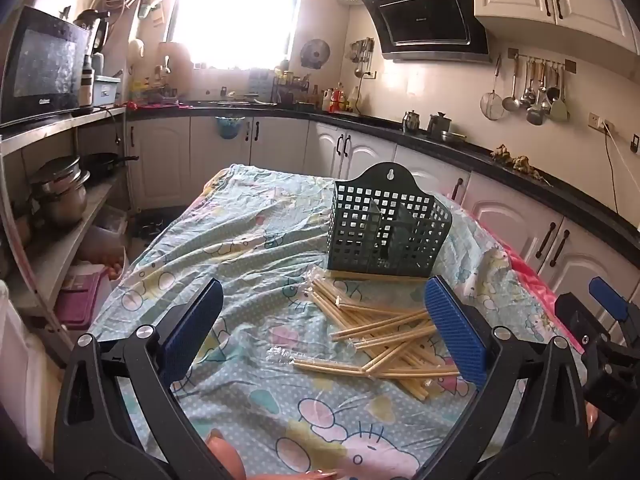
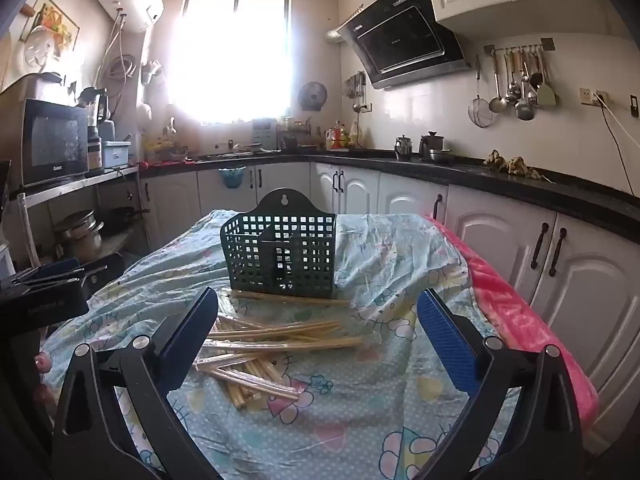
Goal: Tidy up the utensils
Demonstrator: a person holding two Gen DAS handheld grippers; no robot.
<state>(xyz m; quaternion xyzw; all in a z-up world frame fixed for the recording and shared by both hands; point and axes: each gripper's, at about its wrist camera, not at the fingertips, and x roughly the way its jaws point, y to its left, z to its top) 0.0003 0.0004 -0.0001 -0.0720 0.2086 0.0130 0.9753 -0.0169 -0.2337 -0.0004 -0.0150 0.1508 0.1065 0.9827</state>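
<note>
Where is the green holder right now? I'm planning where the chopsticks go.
The green holder stands upright mid-table on the cartoon cloth, just behind the chopsticks; the left wrist view shows it right of centre.

left hand-held gripper (image 1: 323,322): jaws sitting wide apart, nothing between the blue pads, tipping a bit downward
right hand-held gripper (image 2: 318,338): also gaping wide, pads gripping nothing, hovering
fingers (image 1: 226,454): poking in at the bottom edge under the left one, curling around its frame
</note>
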